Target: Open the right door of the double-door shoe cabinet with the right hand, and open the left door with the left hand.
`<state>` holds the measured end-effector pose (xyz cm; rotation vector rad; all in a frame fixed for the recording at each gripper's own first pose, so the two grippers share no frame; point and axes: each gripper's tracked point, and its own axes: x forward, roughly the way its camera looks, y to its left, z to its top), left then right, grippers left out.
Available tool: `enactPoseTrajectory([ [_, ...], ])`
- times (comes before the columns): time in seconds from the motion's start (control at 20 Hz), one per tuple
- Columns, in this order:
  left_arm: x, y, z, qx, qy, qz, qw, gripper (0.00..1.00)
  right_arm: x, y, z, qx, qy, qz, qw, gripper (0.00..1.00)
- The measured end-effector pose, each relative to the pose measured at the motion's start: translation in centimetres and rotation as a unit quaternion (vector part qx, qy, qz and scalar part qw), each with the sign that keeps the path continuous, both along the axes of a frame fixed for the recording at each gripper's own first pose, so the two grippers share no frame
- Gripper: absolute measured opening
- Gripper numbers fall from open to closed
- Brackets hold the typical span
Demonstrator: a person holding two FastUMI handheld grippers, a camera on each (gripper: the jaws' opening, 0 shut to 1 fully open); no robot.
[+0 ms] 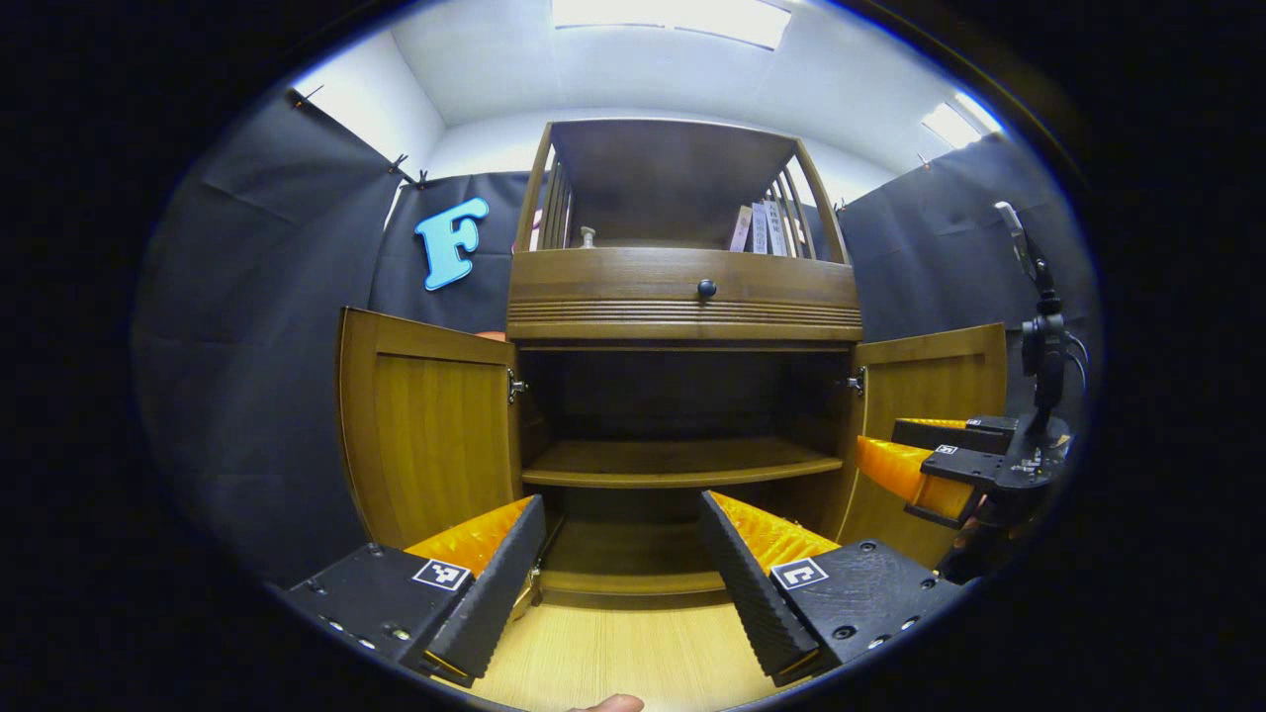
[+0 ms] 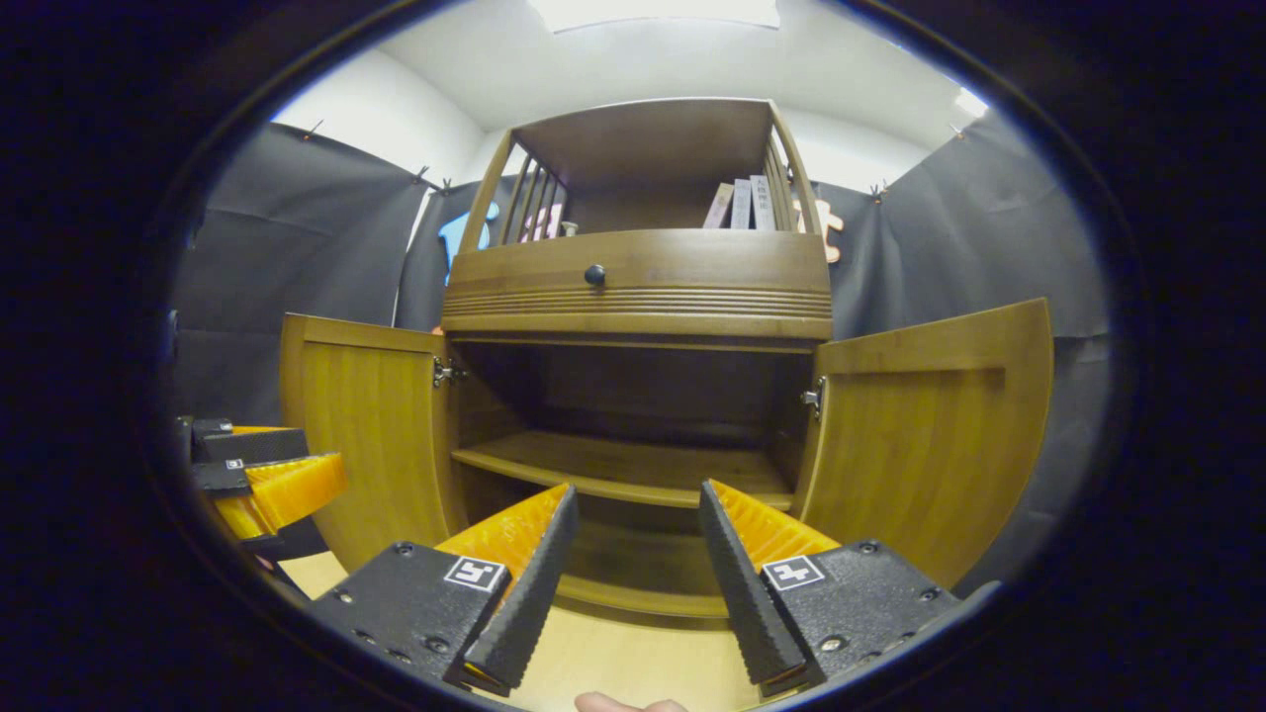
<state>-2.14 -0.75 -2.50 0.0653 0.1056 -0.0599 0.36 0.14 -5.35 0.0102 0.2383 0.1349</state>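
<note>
The shoe cabinet [image 1: 682, 297] stands straight ahead with both lower doors swung out: the left door [image 1: 425, 435] and the right door [image 2: 930, 425] hang wide open, showing a bare inner shelf [image 1: 682, 460]. The left gripper [image 1: 621, 569] is spread wide and holds nothing, low over the wooden floor [image 1: 633, 653] in front. The right gripper [image 2: 633, 574] is likewise wide apart, empty, near the right door

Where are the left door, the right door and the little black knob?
left door [image 1: 425, 435]: left gripper view, middle of its inner panel.
right door [image 2: 930, 435]: right gripper view, middle of its inner panel.
black knob [image 1: 706, 289]: left gripper view, on the drawer front's centre.
</note>
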Motion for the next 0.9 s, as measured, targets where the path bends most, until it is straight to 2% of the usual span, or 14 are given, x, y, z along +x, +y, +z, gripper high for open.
enactPoseTrajectory([
  [0.75,-0.1,2.6,0.6,-0.001,-0.022,0.054,0.998,0.95,1.2,2.4,0.4,0.017,-0.004,0.038,0.999,0.81],
  [0.8,-0.1,2.7,0.6,0.000,-0.024,0.057,0.998,0.97,1.3,2.5,0.3,0.017,-0.005,0.039,0.999,0.81],
  [0.9,-0.1,2.9,0.8,0.001,-0.028,0.059,0.998,0.95,1.3,2.7,0.5,0.016,-0.008,0.041,0.999,0.81],
])
